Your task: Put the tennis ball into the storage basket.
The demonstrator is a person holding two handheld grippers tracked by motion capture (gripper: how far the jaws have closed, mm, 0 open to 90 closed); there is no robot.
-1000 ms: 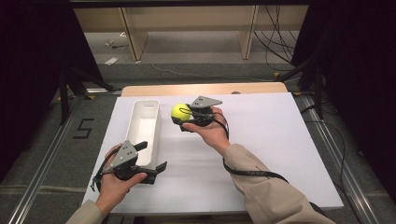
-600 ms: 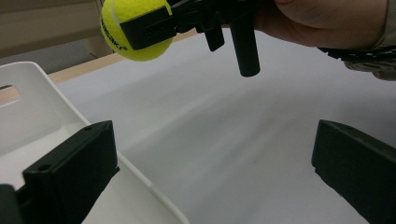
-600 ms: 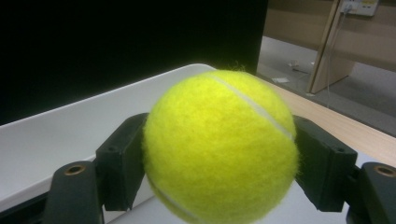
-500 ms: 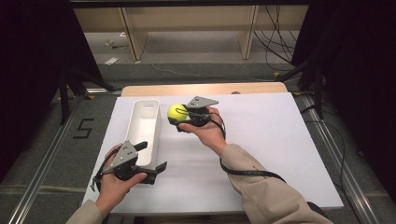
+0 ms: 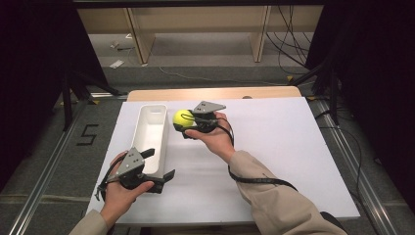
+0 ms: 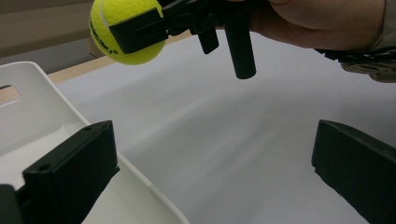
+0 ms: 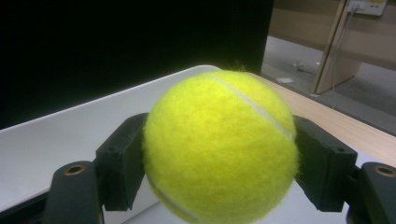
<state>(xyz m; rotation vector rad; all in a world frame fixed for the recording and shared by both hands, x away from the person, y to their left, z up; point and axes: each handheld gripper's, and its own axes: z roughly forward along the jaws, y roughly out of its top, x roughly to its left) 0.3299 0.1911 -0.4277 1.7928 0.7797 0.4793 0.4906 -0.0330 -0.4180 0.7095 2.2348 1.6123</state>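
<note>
**Ana:** While the right gripper (image 5: 182, 122) hangs above the white sheet-covered table (image 5: 274, 147), look what sits between its two black jaws: a fuzzy yellow-green tennis ball (image 5: 183, 117), clamped on both flanks. In the right gripper view the ball (image 7: 219, 147) bulges out ahead of the pads, one pad pressed to each side of it.

**Ben:** And lifted clear of the surface, Ana. Just beyond the ball, on the far side from the holding hand, lies the long white plastic rectangular tray (image 5: 152, 128); the ball is near its rim, though whether it is over the tray or just beside it I cannot tell.

**Ana:** Now the left gripper (image 5: 160, 165). Its jaws stand wide apart with nothing between them.

**Ben:** Right, the left gripper view has one jaw over the tray's near end (image 6: 56, 112) and the other over bare table. Up ahead of those jaws, the ball (image 6: 122, 29) and the other tool show high and well apart from them.
</note>
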